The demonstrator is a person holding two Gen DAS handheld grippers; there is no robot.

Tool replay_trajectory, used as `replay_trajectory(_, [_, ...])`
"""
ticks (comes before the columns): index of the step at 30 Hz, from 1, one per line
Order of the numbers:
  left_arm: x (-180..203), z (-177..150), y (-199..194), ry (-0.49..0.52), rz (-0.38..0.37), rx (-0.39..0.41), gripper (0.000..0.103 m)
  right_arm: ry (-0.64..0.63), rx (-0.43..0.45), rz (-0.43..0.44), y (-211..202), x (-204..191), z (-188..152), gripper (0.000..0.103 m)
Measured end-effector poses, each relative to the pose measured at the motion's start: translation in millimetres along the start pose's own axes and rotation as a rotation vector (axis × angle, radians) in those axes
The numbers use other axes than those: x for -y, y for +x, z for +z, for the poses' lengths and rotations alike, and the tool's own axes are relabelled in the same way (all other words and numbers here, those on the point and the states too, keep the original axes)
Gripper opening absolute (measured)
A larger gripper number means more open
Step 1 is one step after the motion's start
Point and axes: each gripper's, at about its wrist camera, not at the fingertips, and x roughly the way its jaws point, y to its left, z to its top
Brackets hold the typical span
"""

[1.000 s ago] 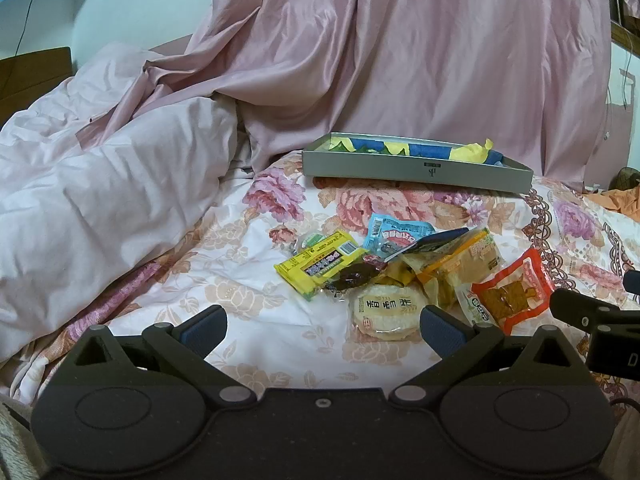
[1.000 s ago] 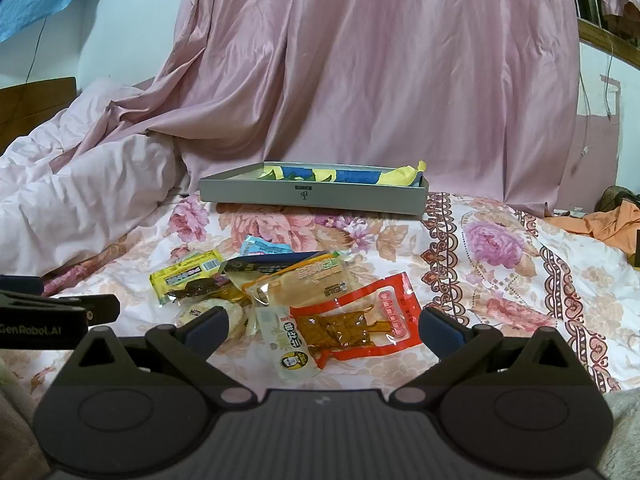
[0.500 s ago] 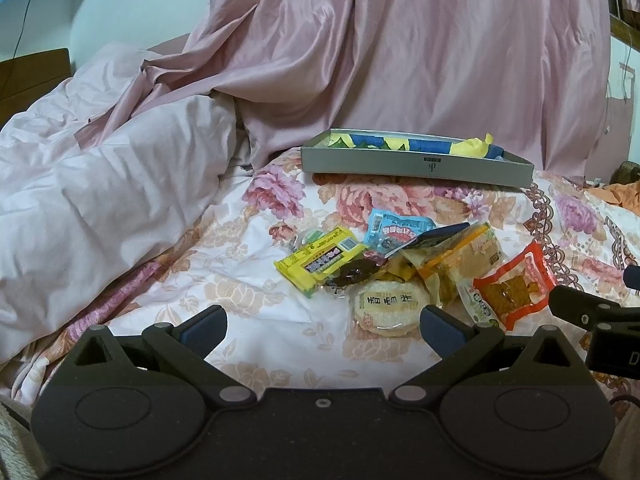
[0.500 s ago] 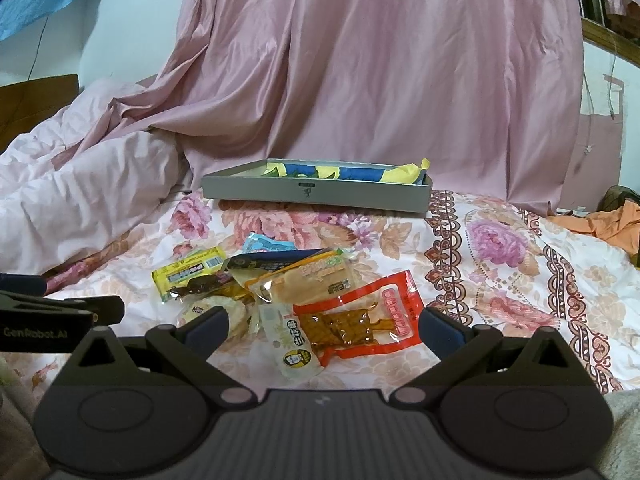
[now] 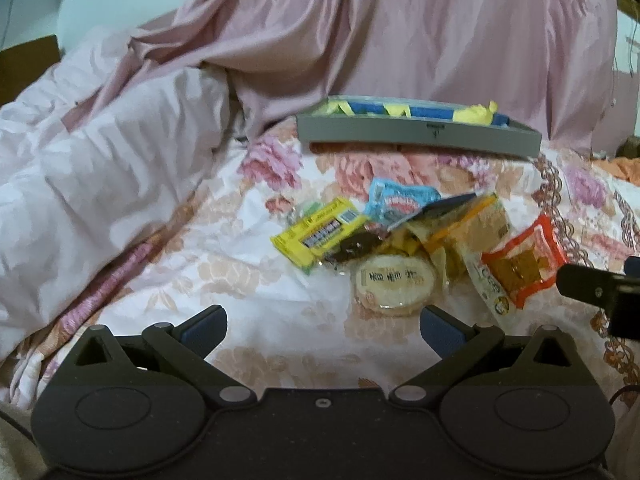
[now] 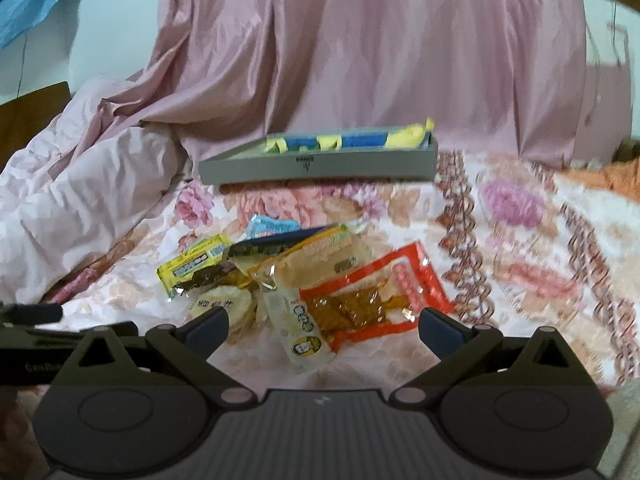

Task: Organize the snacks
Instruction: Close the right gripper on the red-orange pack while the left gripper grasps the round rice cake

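Here we hold the left gripper and the right gripper spread wide, gripping nothing. The snack pile lies just ahead of the right jaws, ahead-right of the left; the grey tray sits beyond.

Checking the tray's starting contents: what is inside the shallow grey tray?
The shallow grey tray holds crumpled blue and yellow wrappers; its front wall hides the floor beneath them.
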Motion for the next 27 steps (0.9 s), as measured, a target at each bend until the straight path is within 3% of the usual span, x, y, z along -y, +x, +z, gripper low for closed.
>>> replay_trajectory(17, [7.6,25.9,82.8,0.042,-0.180,-0.189,0.102,0.302,-0.329,0.179,86.7,53.2,15.1,0.103])
replay_trajectory(27, [22.7,31.0,115.8,0.080,-0.237,-0.198,0.102,0.456,-0.379,0.207,126.3,71.1,14.5,0.103])
